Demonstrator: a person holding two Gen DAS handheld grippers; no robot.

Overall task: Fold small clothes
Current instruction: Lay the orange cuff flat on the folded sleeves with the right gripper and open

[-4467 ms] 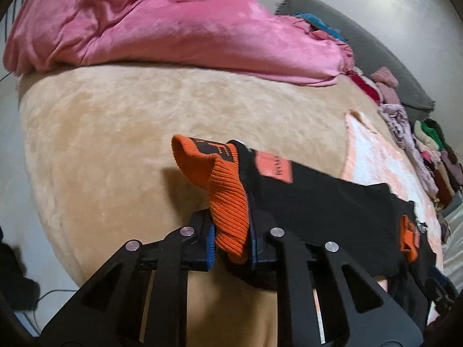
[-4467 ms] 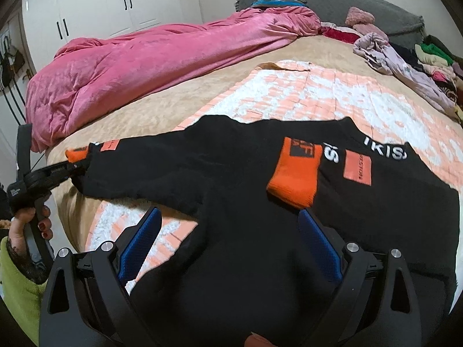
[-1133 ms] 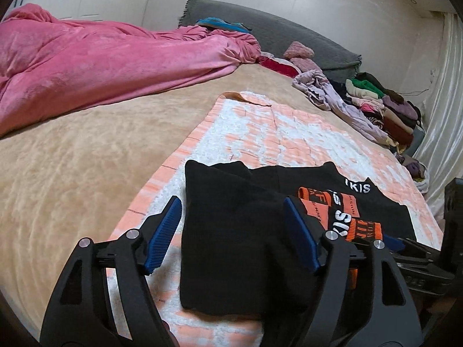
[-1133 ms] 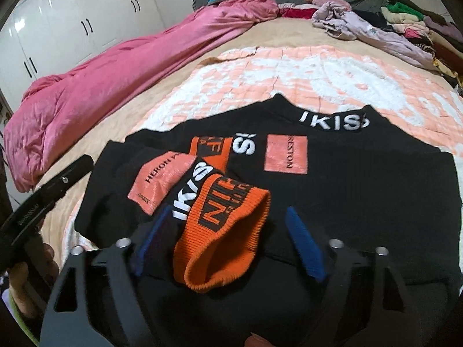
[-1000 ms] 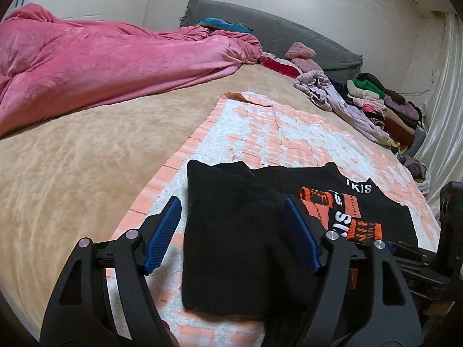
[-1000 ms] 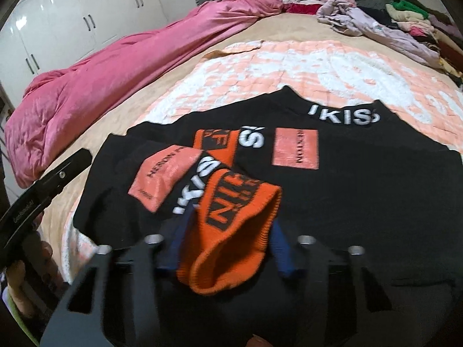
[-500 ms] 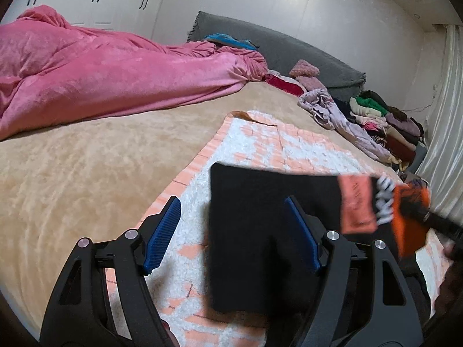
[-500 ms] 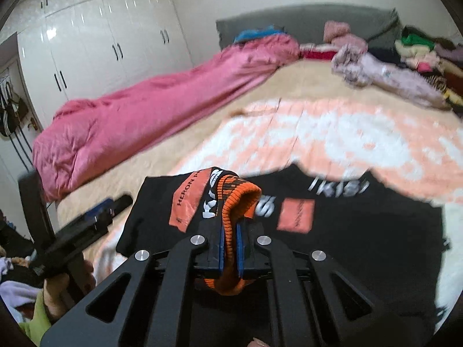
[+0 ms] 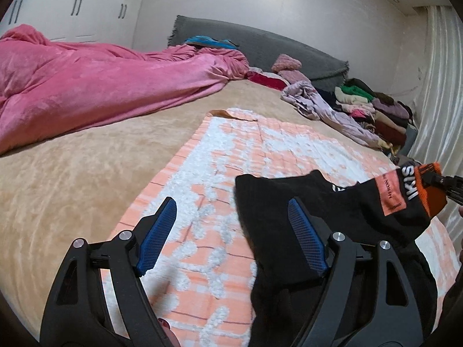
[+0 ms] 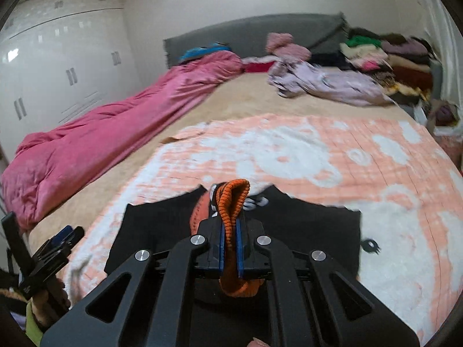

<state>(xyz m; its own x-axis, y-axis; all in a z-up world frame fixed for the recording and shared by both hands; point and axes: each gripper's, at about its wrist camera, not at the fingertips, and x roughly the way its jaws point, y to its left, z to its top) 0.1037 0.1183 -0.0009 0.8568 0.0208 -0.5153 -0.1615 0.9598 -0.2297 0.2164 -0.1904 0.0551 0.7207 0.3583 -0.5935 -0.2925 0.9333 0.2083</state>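
Orange ribbing marks the spot where the right hand-held gripper (image 10: 230,248) is clamped: its blue pads pinch the orange cuff (image 10: 233,202) of the black sweater (image 9: 277,225), lifting that sleeve end clear of the bed. Holding the cuff rather than the body fabric gives, I judge, a firm edge for drawing the sleeve across the garment into a fold. The rest of the sweater lies on the peach-and-white quilt (image 9: 246,150), which is spread over the tan bedspread (image 9: 72,179).

Left hand-held gripper (image 9: 231,231) hovers with its jaws spread wide, having just been opening further; one finger hangs in front of the sweater's near edge, the other above bare quilt, and nothing is pressed between the pads. It seems ready to pin or catch the near edge.

Around the work sit a pink duvet (image 9: 101,86) heaped along the far side, a lilac garment (image 10: 327,84) and a stack of folded clothes (image 9: 373,110) by the grey headboard (image 9: 260,43). None of these touches the sweater; the quilt beyond it is free for the fold.
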